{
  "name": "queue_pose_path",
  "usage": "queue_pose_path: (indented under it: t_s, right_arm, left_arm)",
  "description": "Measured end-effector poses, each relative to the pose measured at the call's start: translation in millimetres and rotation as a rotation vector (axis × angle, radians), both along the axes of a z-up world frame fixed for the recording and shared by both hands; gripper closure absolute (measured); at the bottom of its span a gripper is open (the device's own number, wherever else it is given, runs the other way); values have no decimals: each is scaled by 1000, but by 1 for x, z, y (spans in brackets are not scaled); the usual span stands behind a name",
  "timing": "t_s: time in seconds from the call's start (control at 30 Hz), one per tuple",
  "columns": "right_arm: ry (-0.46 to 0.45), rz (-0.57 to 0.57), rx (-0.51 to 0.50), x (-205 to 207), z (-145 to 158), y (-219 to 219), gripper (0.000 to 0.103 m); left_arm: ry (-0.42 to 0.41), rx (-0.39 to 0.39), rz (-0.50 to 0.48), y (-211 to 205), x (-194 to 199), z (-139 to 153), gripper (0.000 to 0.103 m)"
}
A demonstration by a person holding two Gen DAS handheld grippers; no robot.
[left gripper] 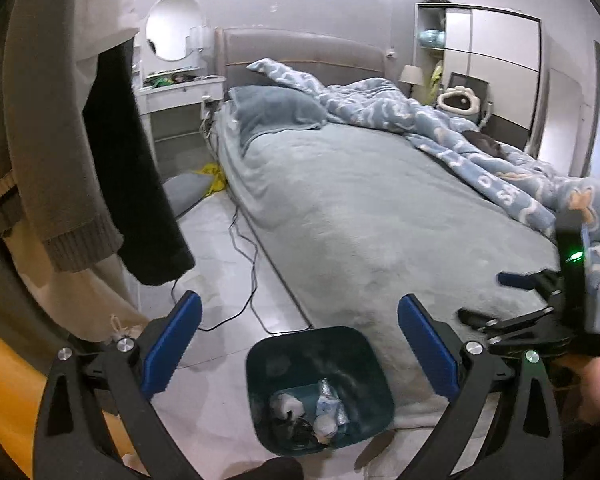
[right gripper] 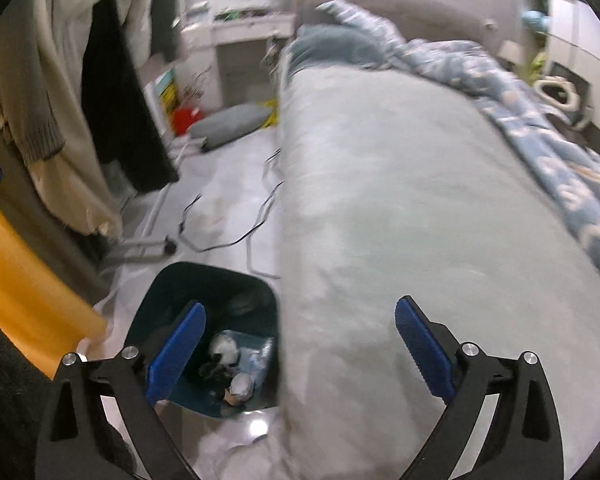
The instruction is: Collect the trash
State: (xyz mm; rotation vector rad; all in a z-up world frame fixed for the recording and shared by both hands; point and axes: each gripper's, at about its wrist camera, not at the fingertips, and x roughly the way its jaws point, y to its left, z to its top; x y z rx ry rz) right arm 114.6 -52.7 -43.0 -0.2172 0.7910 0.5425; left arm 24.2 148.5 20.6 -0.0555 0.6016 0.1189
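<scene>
A dark teal trash bin (left gripper: 362,354) stands on the pale floor against the side of the bed. Crumpled white tissues (left gripper: 286,406), a plastic wrapper and dark scraps lie at its bottom. My left gripper (left gripper: 299,344) hangs above the bin, open, nothing between its blue pads. In the right wrist view the same bin (right gripper: 204,284) sits low and left, with the trash (right gripper: 230,364) visible inside. My right gripper (right gripper: 300,348) is open and empty, spanning the bin's edge and the bed's side. The right gripper (left gripper: 488,300) also shows at the left view's right edge, over the bed.
A bed with a grey-green sheet (left gripper: 360,216) and a rumpled blue quilt (left gripper: 460,140) fills the right. Black cables (left gripper: 244,264) trail on the floor beside it. Hanging clothes (left gripper: 80,160) and a yellow object (right gripper: 20,272) crowd the left. A grey cushion (right gripper: 228,122) lies by the vanity.
</scene>
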Motion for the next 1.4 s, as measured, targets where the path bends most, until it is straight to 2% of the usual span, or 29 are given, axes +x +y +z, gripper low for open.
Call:
queue_pose_path:
  t_s: [0.1, 0.23, 0.4, 0.47, 0.57, 0.67, 0.73, 0.8, 0.93, 1.13, 1.4]
  right_arm:
    - [-69, -45, 21, -18, 21, -32, 3]
    - [-139, -80, 112, -50, 50, -74, 3]
    - [-219, -157, 156, -90, 79, -129, 3]
    - [-227, -191, 148, -100, 83, -143, 3]
    - [-240, -242, 108, -119, 87, -168, 3]
    - [-279, -275, 50, -145, 91, -189, 3]
    - [-277, -273, 44, -157, 89, -197, 3]
    - [-279, -274, 86, -166, 89, -206, 3]
    - [-286, -285, 130, -168, 88, -214, 3]
    - [-283, -240, 128, -165, 86, -210, 3]
    - [-271, -236, 132, -163, 86, -207, 3]
  left_arm:
    - [-20, 5, -16, -11, -7, 1, 3]
    - [-43, 13, -29, -29, -19, 0, 3]
    - [-64, -34, -63, -42, -29, 4, 3]
    - [-72, -22, -74, -48, -34, 6, 3]
    - [-69, -48, -94, -56, -40, 6, 3]
    - [-72, -19, -81, -66, -45, 6, 3]
    - [-69, 14, -58, -71, -47, 4, 3]
    - [-60, 35, -32, -72, -48, 1, 3]
    - [-43, 28, 2, -67, -46, -5, 3]
    - [-43, 25, 2, -64, -47, -6, 3]
    - [-27, 38, -20, -71, -45, -9, 3]
